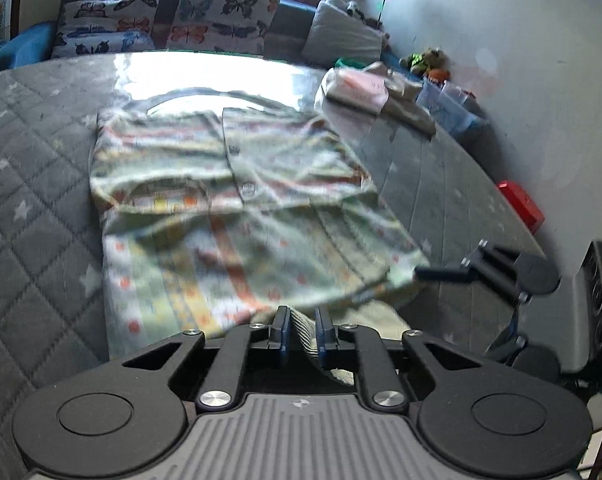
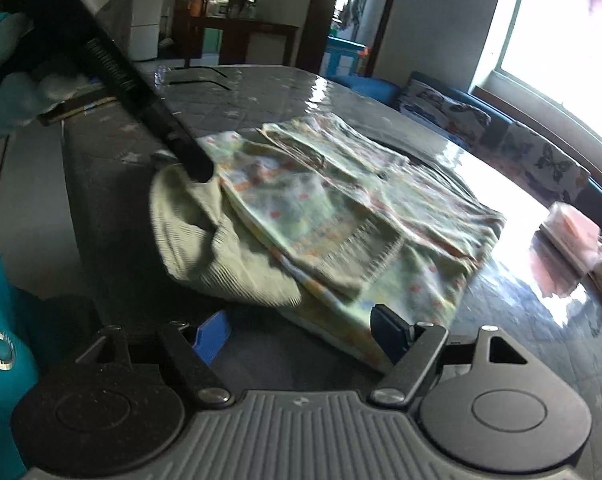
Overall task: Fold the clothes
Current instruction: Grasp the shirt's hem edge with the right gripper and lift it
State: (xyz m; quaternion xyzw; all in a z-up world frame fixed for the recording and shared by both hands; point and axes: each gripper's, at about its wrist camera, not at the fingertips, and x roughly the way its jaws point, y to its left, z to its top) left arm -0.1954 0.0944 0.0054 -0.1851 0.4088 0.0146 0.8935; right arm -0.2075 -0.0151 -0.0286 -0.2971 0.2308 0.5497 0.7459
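Quilted grey star-print mattress [image 1: 41,184]: patterned pale-green garment [image 1: 237,184] half folded. Left gripper [image 1: 301,330] pinches its ribbed hem [image 2: 221,256]; right gripper [image 2: 301,336] wide, empty. Next: grasp near-right corner, fold away.

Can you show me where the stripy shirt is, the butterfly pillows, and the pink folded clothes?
stripy shirt [image 1: 237,184]: left wrist view, middle of its folded body.
butterfly pillows [image 1: 221,20]: left wrist view, front of the right-hand pillow.
pink folded clothes [image 1: 357,90]: left wrist view, top of the pile.
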